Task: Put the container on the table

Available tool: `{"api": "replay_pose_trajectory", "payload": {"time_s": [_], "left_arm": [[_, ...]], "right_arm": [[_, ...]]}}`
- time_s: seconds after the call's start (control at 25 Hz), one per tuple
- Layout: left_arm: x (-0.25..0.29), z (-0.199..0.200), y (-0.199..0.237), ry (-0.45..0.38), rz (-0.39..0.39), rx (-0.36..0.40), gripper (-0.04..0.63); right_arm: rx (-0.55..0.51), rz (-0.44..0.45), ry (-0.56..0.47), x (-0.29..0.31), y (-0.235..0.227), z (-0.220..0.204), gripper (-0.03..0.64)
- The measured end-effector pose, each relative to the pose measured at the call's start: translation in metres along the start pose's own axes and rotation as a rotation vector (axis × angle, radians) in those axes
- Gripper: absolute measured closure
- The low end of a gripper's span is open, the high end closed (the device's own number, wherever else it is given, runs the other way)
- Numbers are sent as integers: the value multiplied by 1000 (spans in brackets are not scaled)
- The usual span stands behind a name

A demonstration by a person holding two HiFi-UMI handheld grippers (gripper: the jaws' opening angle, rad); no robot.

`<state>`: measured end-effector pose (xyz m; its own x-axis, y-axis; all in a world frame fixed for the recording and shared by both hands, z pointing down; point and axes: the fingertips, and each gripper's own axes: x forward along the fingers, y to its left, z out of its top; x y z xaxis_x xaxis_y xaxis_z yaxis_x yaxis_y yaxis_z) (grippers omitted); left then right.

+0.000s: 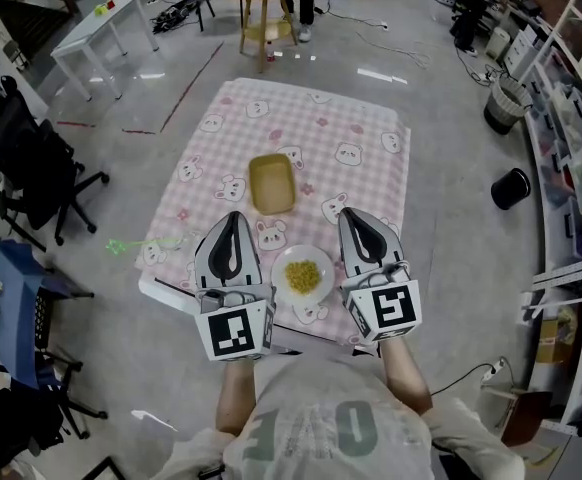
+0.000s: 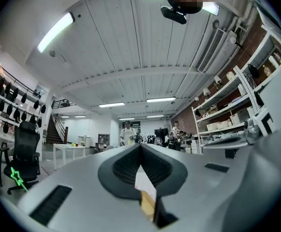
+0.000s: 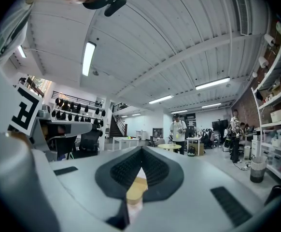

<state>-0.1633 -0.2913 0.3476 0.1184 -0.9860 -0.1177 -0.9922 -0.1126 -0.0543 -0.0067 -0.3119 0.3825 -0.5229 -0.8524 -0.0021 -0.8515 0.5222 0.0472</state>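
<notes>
Since the container (image 1: 271, 184) already sits on the bench (image 1: 311, 138), the left gripper (image 1: 233, 217) and right gripper (image 1: 345, 213) (both closed, empty) seem finished.

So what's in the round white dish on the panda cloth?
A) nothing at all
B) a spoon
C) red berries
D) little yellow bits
D, because the white dish holds a small heap of little yellow bits.
</notes>
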Motion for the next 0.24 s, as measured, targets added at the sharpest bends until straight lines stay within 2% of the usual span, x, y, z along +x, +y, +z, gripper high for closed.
{"api": "replay_pose_trajectory", "payload": {"time_s": [0.24], "left_arm": [[2,2,2,-5,11,-1,568]], "right_arm": [[25,-20,1,0,-6,-3,588]]}}
